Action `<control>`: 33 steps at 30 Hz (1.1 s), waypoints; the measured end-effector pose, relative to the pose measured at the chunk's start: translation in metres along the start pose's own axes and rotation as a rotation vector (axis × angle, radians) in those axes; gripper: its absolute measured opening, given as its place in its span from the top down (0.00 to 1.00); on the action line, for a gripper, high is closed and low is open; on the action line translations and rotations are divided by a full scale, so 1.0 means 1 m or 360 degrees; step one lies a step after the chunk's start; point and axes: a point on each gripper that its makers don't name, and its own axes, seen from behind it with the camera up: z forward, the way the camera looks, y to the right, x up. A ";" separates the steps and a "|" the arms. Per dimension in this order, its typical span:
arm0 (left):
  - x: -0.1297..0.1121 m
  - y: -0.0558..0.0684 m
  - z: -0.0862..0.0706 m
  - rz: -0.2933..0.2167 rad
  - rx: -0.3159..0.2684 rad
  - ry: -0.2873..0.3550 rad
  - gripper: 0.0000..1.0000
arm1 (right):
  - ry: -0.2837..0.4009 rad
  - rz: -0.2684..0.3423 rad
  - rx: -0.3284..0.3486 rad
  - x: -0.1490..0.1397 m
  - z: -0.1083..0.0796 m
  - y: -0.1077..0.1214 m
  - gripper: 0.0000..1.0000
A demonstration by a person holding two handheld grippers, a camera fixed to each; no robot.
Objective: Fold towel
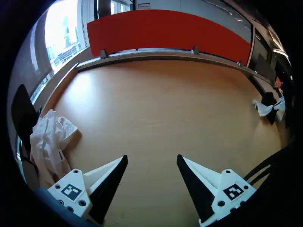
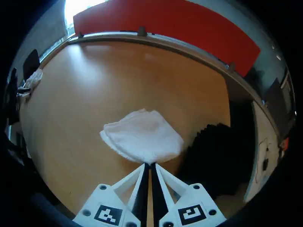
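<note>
A white towel point(image 2: 142, 136) lies folded into a thick wedge on the wooden table point(image 2: 94, 83), near its right edge. My right gripper point(image 2: 150, 165) is shut, and its fingertips pinch the towel's near edge. In the left gripper view, my left gripper point(image 1: 152, 159) hovers open over bare wood point(image 1: 159, 109) with nothing between its fingers.
A pile of crumpled white cloth point(image 1: 47, 140) sits at the table's left edge beside a dark chair point(image 1: 22, 113). More white cloth point(image 1: 265, 108) lies at the far right. A red partition point(image 1: 166, 30) lines the table's back. A black chair point(image 2: 216, 155) stands right of the towel.
</note>
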 end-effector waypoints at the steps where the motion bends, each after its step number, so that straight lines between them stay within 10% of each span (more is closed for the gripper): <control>1: 0.000 0.000 0.000 0.0001 0.0000 -0.0001 0.03 | -0.0016 0.0009 -0.0004 -0.006 0.002 0.001 0.96; 33: -0.011 -0.002 -0.006 0.0023 0.0035 -0.0033 0.03 | -0.0288 0.0298 -0.0251 -0.090 0.048 0.040 0.94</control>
